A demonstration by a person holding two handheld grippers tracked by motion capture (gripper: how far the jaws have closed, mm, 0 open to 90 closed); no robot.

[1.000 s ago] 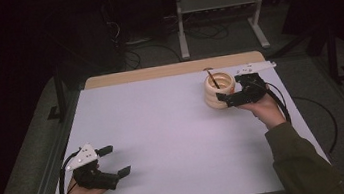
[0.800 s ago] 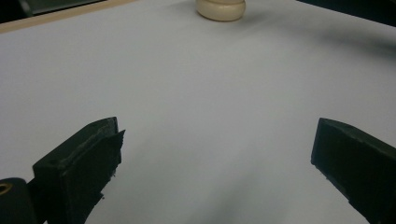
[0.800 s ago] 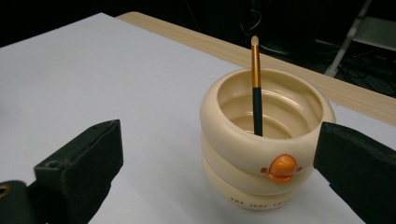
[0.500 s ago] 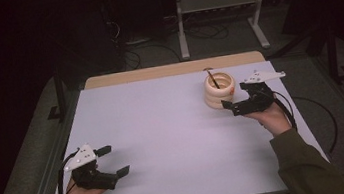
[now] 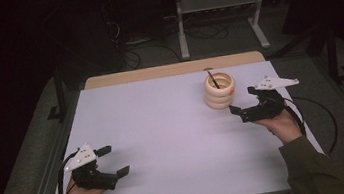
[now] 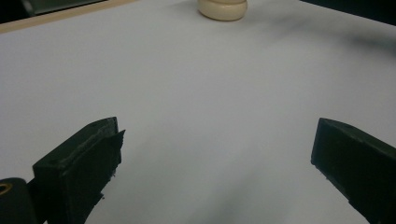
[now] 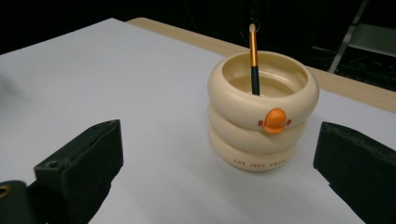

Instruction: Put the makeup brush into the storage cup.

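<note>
While our right gripper (image 5: 244,108) hangs with jaws spread just beside the cream ringed holder (image 5: 219,90) at the table's (image 5: 164,128) far right, a pen (image 7: 253,60) standing inside, our left gripper (image 5: 113,161) rests released near us

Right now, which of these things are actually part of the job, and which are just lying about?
Part of the job:
- cream ringed holder
- orange-and-dark stick standing in it
- right gripper, open beside the holder

Just lying about:
- left gripper, open at the near left of the table
- metal stand and cables on the floor behind
</note>
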